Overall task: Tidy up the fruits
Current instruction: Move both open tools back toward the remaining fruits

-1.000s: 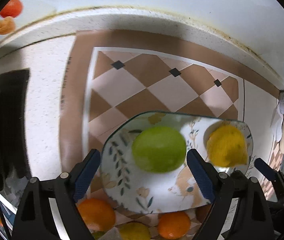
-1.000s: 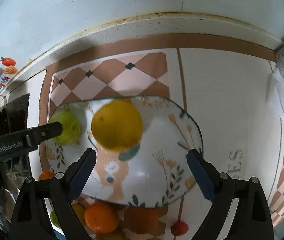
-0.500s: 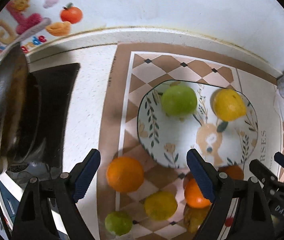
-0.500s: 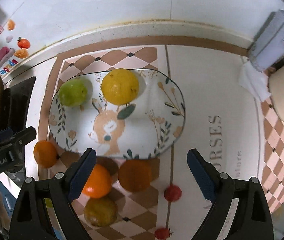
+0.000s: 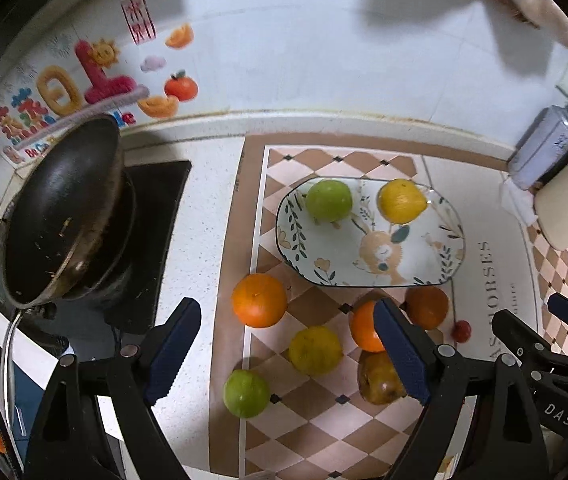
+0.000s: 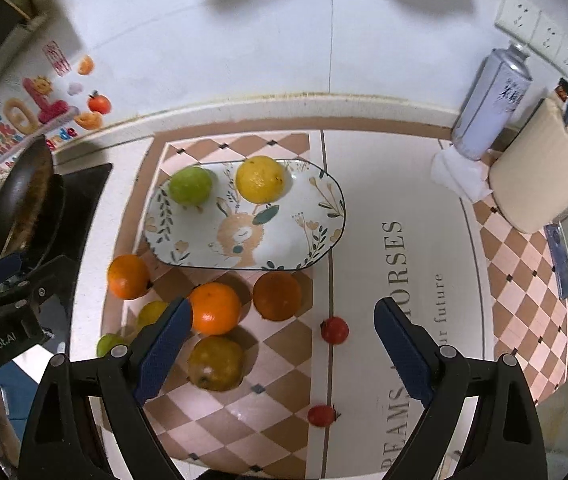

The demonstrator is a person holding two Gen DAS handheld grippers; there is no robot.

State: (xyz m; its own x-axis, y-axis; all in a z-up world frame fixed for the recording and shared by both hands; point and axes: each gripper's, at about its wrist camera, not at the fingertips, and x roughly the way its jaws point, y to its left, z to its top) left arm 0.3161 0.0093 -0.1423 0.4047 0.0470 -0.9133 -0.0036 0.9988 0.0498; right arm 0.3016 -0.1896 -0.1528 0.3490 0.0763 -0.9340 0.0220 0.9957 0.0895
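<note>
An oval patterned plate (image 5: pixel 424 268) (image 6: pixel 308 240) lies on a checkered mat and carries a green apple (image 5: pixel 329 200) (image 6: pixel 190 185) and a yellow lemon (image 5: pixel 403 201) (image 6: pixel 260 179). In front of the plate, loose on the mat, lie an orange (image 5: pixel 259 300) (image 6: pixel 128 276), two more oranges (image 6: pixel 215 308) (image 6: pixel 277 290), a yellow fruit (image 5: pixel 315 350), a green fruit (image 5: pixel 246 393), a brownish pear (image 6: pixel 215 363) and two small red fruits (image 6: pixel 334 330) (image 6: pixel 321 415). My left gripper (image 5: pixel 288 352) and right gripper (image 6: pixel 280 348) both hang open and empty high above the loose fruit.
A black wok (image 5: pixel 60 216) sits on a stove at the left. At the right stand a spray can (image 6: pixel 492 108), crumpled tissue (image 6: pixel 458 174) and a beige container (image 6: pixel 540 184). A tiled wall with colourful stickers (image 5: pixel 64 92) is behind the counter.
Both grippers have pulled up and back from the plate, so the loose fruit, the wok and the wall have come into view. The apple and lemon stay on the plate.
</note>
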